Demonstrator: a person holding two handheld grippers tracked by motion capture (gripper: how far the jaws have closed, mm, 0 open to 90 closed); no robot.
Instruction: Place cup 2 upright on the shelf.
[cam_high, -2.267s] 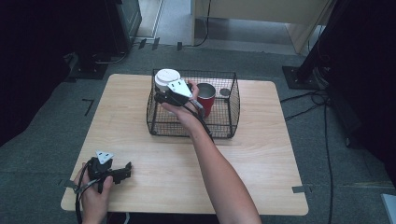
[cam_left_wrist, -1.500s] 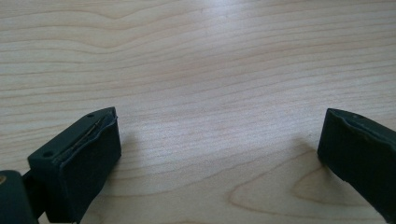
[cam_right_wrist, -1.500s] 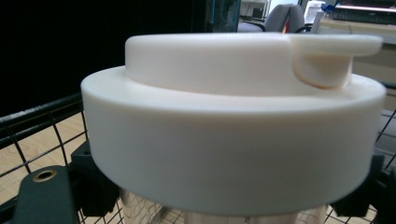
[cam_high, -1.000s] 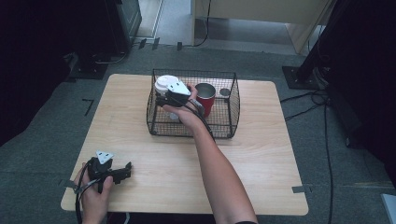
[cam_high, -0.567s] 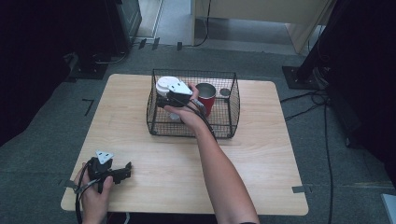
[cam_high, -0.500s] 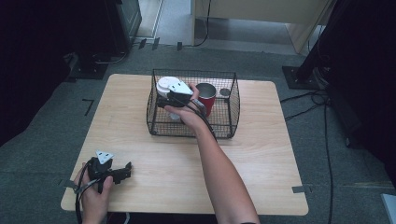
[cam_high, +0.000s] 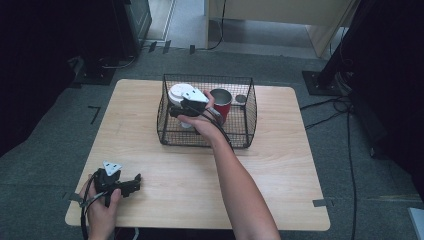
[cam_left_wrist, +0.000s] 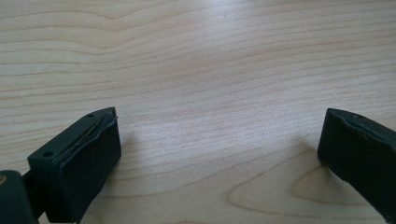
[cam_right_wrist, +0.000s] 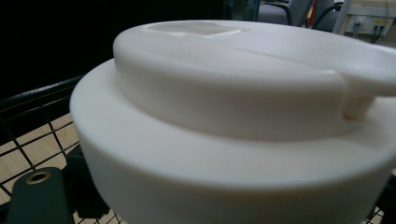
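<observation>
High view, left edge: the left gripper lies low on the wooden table near its front left corner, held in the person's left hand, with its cable looping beside the wrist.
Left gripper view: two black jaws stand wide apart with bare wood grain between them — nothing held, nothing touched.
Basket: a black wire basket stands on the far middle of the table, open at the top.
White container: a white lidded container stands upright in the left part of the basket, close to its left wall.
Right gripper: the right gripper, in the person's right hand, reaches over the front rim of the basket and sits right against the container's near side, below the lid.
Right gripper state: its jaws have just been opening a little and stand only slightly apart; the container's body is between them, but whether the pads press on it cannot be told.
Right gripper view: the container's white lid looms very close, its flip tab at the right — basket wire and table wood show at the lower left.
Red cup: a red cup with a metal-grey inside stands upright in the basket, just right of the hand.
Small can: a small grey round can stands near the basket's far right corner, beside the cup.
</observation>
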